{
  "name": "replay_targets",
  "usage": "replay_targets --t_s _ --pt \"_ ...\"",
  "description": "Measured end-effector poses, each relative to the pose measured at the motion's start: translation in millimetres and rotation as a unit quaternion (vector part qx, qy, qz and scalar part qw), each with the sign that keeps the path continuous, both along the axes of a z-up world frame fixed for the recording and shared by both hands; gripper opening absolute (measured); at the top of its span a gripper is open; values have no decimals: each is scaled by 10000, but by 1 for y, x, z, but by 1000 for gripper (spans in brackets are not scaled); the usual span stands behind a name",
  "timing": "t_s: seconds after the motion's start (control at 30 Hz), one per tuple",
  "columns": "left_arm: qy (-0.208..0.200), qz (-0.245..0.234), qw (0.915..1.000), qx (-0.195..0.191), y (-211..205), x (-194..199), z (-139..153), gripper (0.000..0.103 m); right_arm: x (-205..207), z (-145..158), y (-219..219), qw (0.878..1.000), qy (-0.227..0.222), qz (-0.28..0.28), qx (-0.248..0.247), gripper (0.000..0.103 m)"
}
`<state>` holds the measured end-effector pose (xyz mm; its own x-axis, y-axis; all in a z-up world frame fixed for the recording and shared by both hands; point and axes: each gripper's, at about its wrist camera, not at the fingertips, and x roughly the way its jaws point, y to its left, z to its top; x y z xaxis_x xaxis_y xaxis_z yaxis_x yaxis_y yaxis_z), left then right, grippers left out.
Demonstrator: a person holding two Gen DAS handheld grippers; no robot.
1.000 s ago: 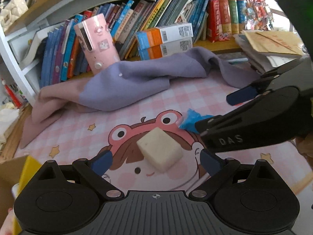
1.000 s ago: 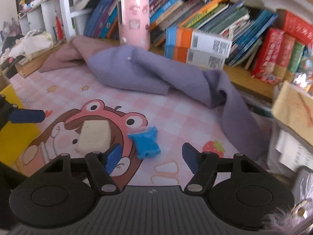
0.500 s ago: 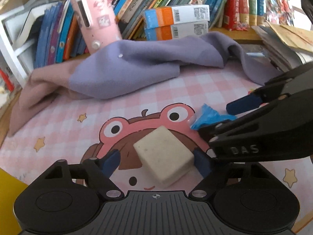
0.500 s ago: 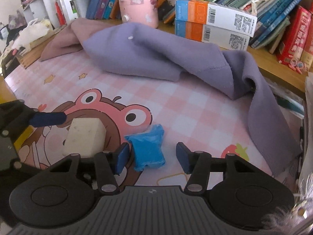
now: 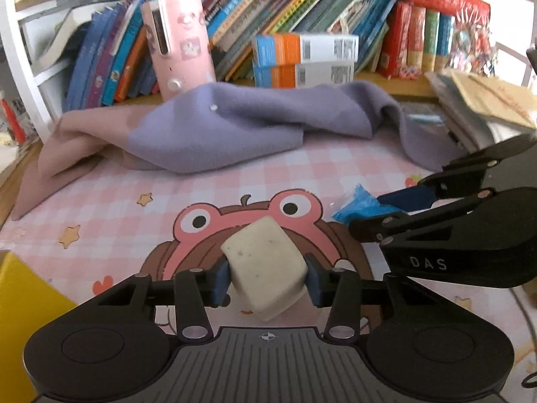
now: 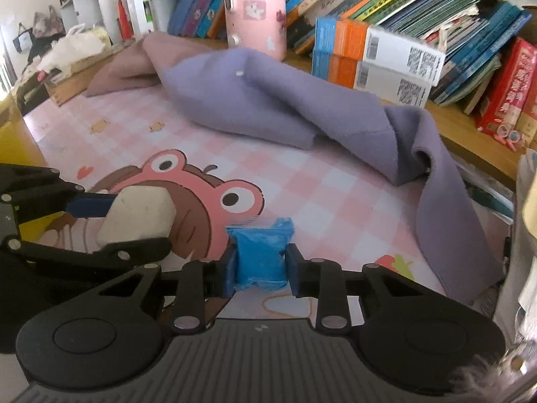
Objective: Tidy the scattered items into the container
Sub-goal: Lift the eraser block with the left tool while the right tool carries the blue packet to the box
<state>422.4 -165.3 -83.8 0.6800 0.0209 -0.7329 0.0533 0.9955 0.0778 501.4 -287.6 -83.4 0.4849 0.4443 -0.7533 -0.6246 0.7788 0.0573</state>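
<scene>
My left gripper [image 5: 266, 280] is shut on a cream white eraser block [image 5: 265, 265] over the frog picture of the pink checked mat [image 5: 208, 188]. The eraser also shows in the right wrist view [image 6: 137, 216]. My right gripper [image 6: 260, 268] is shut on a small blue packet [image 6: 260, 255], which also shows in the left wrist view [image 5: 357, 205]. The two grippers are side by side, right one to the right of the left one. A yellow container [image 5: 23, 305] shows at the lower left of the left wrist view.
A purple and mauve cloth [image 5: 218, 131] lies bunched across the back of the mat. Behind it stand a pink cylinder [image 5: 179, 42], orange and blue boxes [image 5: 303, 58] and a row of books. Papers [image 5: 483, 100] are piled at the right.
Both grippers moved forward and closed: the left on the eraser, the right on the blue packet. Before, both stood open with the items ahead of the fingers.
</scene>
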Motion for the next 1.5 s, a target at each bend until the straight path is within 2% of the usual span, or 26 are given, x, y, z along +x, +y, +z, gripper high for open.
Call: replay_targets --t_s 0.4,0.57,0.67,0.93,1.2,1.5 --pt "6 -196 9997 -135 1 -59 35 43 -53 34 -4 9993 -188 -91 297 28" --pt "-86 -287 9993 -229 2 -87 52 42 -81 47 -9 9973 -145 -165 698 28" --pt "-89 -332 9990 -277 2 -102 61 42 -100 55 -11 9966 -196 -205 778 28" --pt "-28 -366 9984 -439 12 -138 70 42 -136 67 -14 9967 -297 -296 699 28" --pt "-154 -609 9959 -651 25 -178 83 42 -174 75 -20 9952 -289 -676 639 28" --pt "-119 -883 9918 -918 47 -224 88 42 -240 83 -10 9940 -299 -915 512 28"
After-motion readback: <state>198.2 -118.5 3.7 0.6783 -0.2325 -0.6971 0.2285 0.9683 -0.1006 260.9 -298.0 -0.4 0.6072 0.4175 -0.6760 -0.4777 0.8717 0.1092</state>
